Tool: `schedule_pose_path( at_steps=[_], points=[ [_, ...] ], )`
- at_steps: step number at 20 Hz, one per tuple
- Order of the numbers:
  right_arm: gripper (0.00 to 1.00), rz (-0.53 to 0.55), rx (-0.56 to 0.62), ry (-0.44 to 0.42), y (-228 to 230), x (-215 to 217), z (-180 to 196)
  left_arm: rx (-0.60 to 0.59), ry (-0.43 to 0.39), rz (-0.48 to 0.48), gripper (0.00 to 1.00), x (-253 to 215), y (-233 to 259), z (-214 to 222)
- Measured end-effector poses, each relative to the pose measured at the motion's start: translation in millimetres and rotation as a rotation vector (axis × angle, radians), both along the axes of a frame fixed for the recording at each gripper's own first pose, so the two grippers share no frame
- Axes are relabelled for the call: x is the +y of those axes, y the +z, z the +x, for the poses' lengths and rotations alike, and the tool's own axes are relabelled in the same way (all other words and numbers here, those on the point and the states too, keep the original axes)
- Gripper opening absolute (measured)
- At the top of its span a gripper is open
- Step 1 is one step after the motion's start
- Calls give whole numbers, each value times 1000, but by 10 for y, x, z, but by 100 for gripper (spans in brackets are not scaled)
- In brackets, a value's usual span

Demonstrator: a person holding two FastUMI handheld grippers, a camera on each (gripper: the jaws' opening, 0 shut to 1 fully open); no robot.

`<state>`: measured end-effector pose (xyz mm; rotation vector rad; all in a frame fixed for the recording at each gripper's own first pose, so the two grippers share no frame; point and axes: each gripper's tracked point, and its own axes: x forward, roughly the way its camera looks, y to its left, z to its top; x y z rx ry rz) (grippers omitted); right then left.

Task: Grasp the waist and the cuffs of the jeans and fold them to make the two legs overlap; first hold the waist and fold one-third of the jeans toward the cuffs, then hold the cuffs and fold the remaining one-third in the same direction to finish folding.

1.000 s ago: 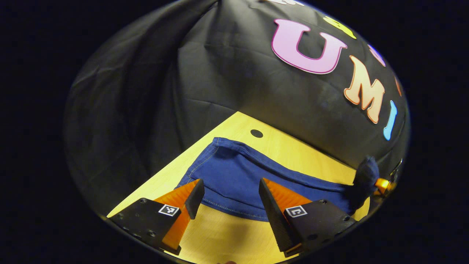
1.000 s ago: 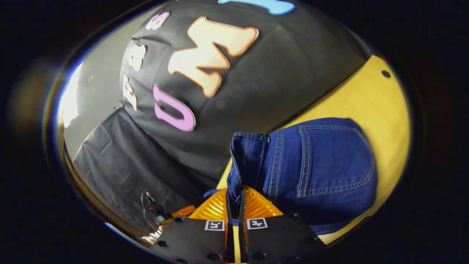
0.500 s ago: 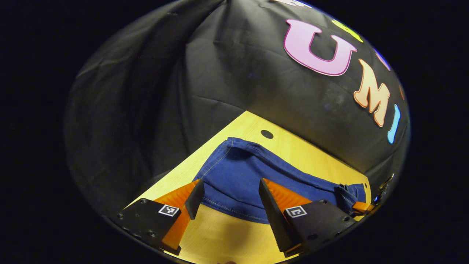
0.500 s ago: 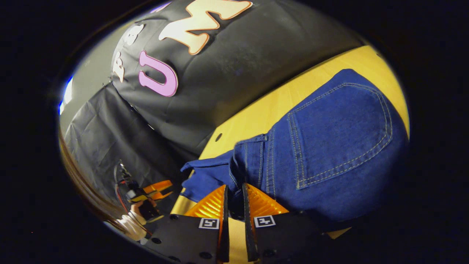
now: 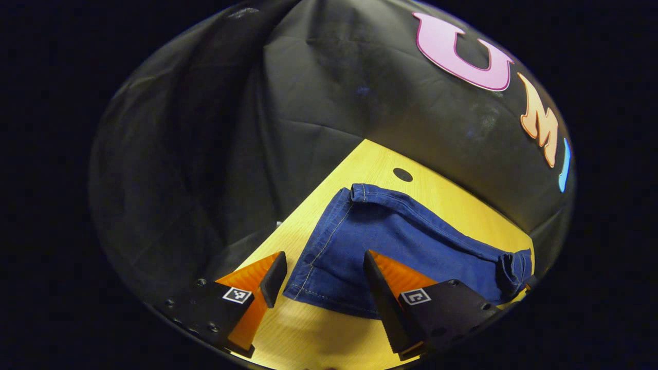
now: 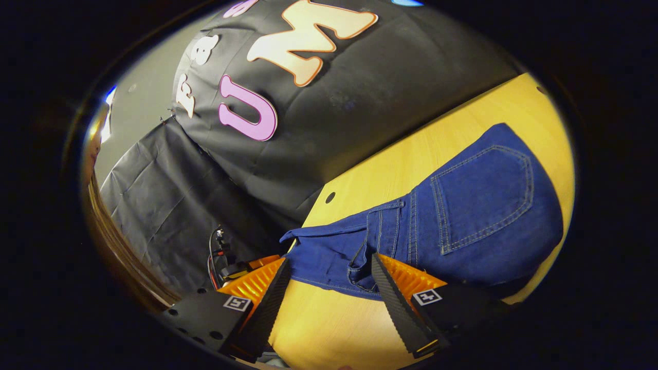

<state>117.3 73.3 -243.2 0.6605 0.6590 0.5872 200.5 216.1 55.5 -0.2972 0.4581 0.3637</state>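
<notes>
Blue jeans (image 5: 396,239) lie folded on the yellow wooden table (image 5: 329,334). In the left gripper view my left gripper (image 5: 321,275) is open just above the table, and the near stitched corner of the jeans lies between its fingers, untouched. The right gripper view shows the waist end of the jeans (image 6: 483,216), back pocket up, flat on the table (image 6: 329,329). My right gripper (image 6: 331,285) is open, with the waistband and a belt loop (image 6: 360,262) lying loose between its fingers.
The booth's black cloth wall stands close behind the table. A small round hole (image 5: 402,174) marks the tabletop near the far edge, beyond the jeans; it shows as the hole (image 6: 330,197) in the right gripper view. Bare table lies in front of both grippers.
My right gripper has opened and let go of the waistband, which now rests on the table. The left gripper stays open; its view has swung, so the jeans sit further right.
</notes>
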Motion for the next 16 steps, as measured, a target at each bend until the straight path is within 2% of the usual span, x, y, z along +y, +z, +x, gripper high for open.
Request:
schedule_pose_path(
  at_steps=[2,3,7,8,9,10,11,12,13,15,16],
  points=[
    [100,-41,-24,-46,137,-184,6,20,2,2,88,34,-29,-6],
    [98,-58,-42,-73,225,-279,16,32,1,8,86,37,-21,-11],
    [98,-65,-79,-178,505,-608,48,69,-5,41,83,79,-28,-67],
    [93,-69,-82,-205,531,-693,56,86,-2,55,80,94,-51,-81],
    [98,-77,-76,-228,532,-781,58,99,8,75,77,132,-60,-92],
    [93,-77,-70,-244,497,-798,31,108,24,83,71,157,-82,-98],
    [98,-74,-66,-262,495,-826,11,98,25,82,61,138,-60,-77],
    [94,-72,-62,-277,502,-868,-6,90,24,73,50,111,-58,-55],
    [98,-68,-61,-290,508,-896,-28,71,21,47,46,52,-67,0],
    [98,-66,-64,-310,539,-970,-49,33,36,-1,21,30,-78,22],
    [98,-71,-64,-318,554,-1005,-47,12,42,-30,14,24,-82,27]
  ],
)
